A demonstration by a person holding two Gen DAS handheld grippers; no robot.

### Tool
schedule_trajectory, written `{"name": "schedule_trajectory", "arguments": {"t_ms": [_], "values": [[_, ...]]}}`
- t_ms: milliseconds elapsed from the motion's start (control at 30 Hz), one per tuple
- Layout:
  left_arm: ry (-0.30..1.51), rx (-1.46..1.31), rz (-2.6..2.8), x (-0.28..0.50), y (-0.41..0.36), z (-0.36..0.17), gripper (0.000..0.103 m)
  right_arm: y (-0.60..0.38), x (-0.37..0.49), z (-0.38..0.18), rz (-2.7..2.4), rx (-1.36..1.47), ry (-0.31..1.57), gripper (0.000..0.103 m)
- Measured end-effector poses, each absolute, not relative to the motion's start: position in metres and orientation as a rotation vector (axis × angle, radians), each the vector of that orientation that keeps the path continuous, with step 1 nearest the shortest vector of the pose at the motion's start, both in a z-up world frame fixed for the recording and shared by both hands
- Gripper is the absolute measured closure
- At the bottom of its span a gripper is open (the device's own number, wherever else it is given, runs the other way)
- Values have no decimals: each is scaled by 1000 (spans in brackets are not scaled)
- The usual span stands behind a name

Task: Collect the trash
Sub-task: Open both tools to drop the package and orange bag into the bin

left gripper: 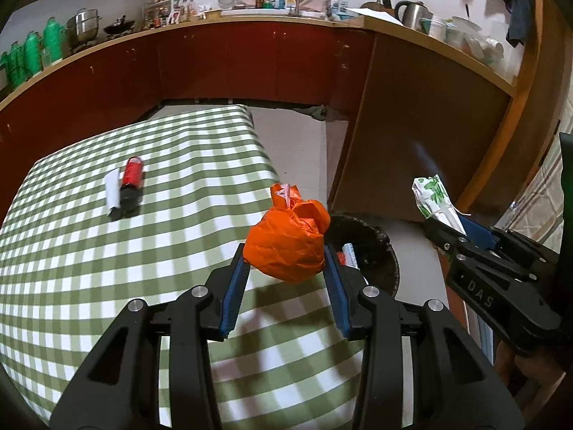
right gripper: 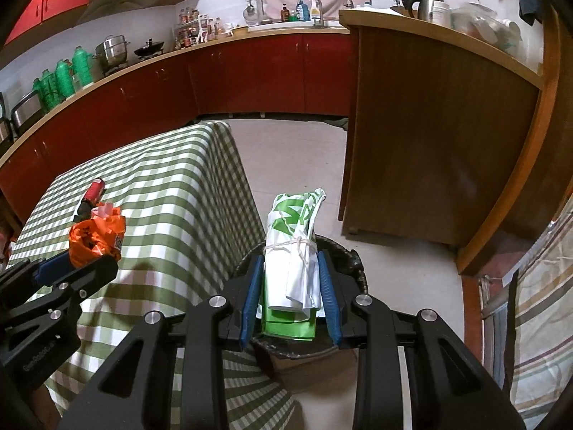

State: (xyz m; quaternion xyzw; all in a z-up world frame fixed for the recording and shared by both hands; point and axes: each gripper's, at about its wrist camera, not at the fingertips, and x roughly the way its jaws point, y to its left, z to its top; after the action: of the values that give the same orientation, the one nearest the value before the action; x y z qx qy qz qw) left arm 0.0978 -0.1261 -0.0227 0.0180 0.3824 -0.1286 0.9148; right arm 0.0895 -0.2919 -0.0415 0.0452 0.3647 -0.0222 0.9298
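Note:
My left gripper (left gripper: 284, 254) is shut on a crumpled orange plastic bag (left gripper: 288, 242), held above the right edge of the checked table (left gripper: 107, 268). My right gripper (right gripper: 290, 261) is shut on a rolled white and green bag (right gripper: 292, 251) tied with string, held over the black bin (right gripper: 352, 265) on the floor. From the left wrist view the bin (left gripper: 383, 251) shows beside the table with a wrapper inside, and the right gripper (left gripper: 444, 224) holds the white and green bag (left gripper: 431, 195) at the right. The orange bag (right gripper: 95, 238) shows at left from the right wrist view. A red can (left gripper: 131, 173) with white paper (left gripper: 112, 191) lies on the table.
A wooden cabinet (left gripper: 412, 136) stands close behind the bin. Red kitchen counters (left gripper: 215, 64) curve along the back, with pots, green flasks and bottles on top. Tiled floor (left gripper: 301, 143) runs between table and cabinet. A striped cloth (right gripper: 537, 322) hangs at the far right.

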Motion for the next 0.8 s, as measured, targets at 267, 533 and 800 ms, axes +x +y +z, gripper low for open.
{"name": "schedule_trajectory", "arguments": {"t_ms": [267,533,800], "values": [[795,58,-281,112,-150,-28,63,-304,95,-46,-54,101,749,71],[809,73,-288,121,-158,-38,63,-312,100,-50,-62,105,749,71],[841,83,-286,136,-169,-46,62,-320,111,-57,-64,113,762,71]]}}
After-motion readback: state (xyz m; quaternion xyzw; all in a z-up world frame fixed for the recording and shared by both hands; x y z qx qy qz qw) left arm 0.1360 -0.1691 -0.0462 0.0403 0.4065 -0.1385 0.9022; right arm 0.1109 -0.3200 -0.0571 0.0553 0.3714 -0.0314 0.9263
